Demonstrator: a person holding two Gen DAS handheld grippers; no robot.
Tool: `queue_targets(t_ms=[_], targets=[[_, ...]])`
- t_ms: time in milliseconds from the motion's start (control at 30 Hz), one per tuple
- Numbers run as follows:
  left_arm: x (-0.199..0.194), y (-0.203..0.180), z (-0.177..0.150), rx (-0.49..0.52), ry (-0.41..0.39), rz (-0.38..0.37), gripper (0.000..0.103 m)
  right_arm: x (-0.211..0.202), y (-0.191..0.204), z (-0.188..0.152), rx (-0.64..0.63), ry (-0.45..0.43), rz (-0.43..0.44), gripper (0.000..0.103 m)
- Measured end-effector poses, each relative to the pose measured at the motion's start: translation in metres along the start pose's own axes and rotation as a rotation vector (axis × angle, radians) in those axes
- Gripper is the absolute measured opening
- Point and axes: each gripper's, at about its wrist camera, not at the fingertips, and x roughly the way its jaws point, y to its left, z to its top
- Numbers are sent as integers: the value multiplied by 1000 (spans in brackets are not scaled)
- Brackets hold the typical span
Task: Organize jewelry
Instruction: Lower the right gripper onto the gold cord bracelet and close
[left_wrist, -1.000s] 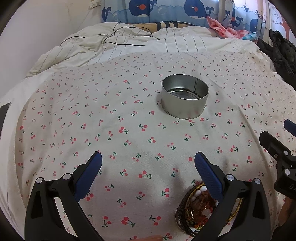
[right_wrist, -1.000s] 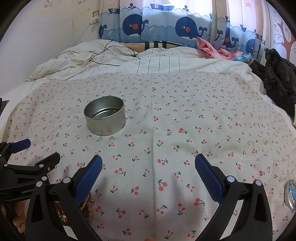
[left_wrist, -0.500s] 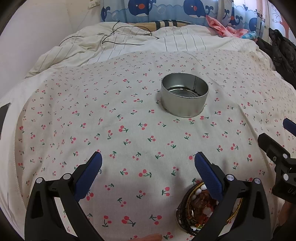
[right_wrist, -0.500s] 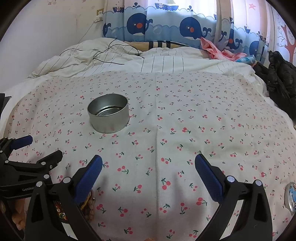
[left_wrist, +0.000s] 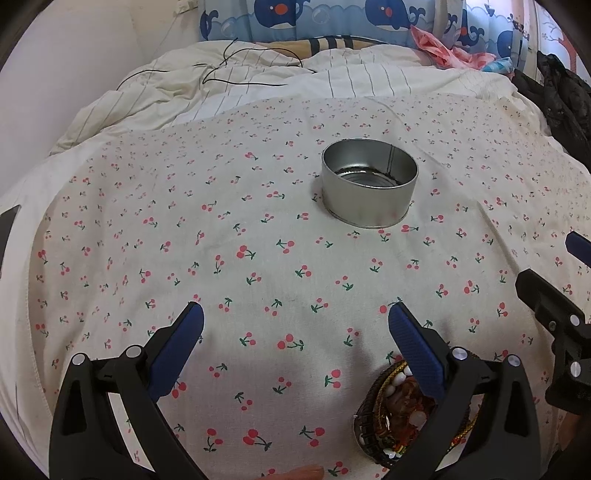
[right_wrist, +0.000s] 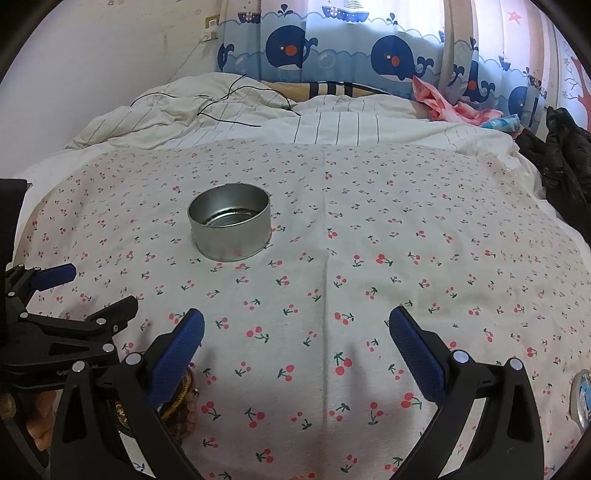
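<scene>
I hold my left claw (left_wrist: 295, 325) and right claw (right_wrist: 295, 328) released above the bed (left_wrist: 258, 229). The bracelets (left_wrist: 391, 413) sit lower right in the left view, the tin (left_wrist: 369, 184) upper centre, well apart.

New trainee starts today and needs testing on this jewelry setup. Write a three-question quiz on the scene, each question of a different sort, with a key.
1. True or false: the round silver metal tin on the cherry-print cloth already holds jewelry.
2. Multiple choice: the pile of beaded and braided bracelets lies nearest to A) the tin, B) the left gripper, C) the whale-print curtain.
3. Fill in: the blue-padded fingers of the right gripper stand ____.

Key: 1 false, the tin looks empty. 2 B, partly hidden under its right-hand finger. 3 open, holding nothing.
</scene>
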Motion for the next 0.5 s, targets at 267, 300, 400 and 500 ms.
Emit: queue_targets(t_ms=[267, 300, 400, 500], targets=[[4, 18, 7, 6, 34, -33, 97, -2, 2, 2, -57, 23, 51, 96], [5, 22, 8, -1, 36, -31, 97, -2, 2, 2, -65, 28, 56, 96], [8, 36, 10, -40, 54, -34, 97, -2, -1, 2, -79, 53, 116, 96], [12, 43, 10, -65, 71, -51, 97, -1, 2, -1, -98, 82, 192, 96]])
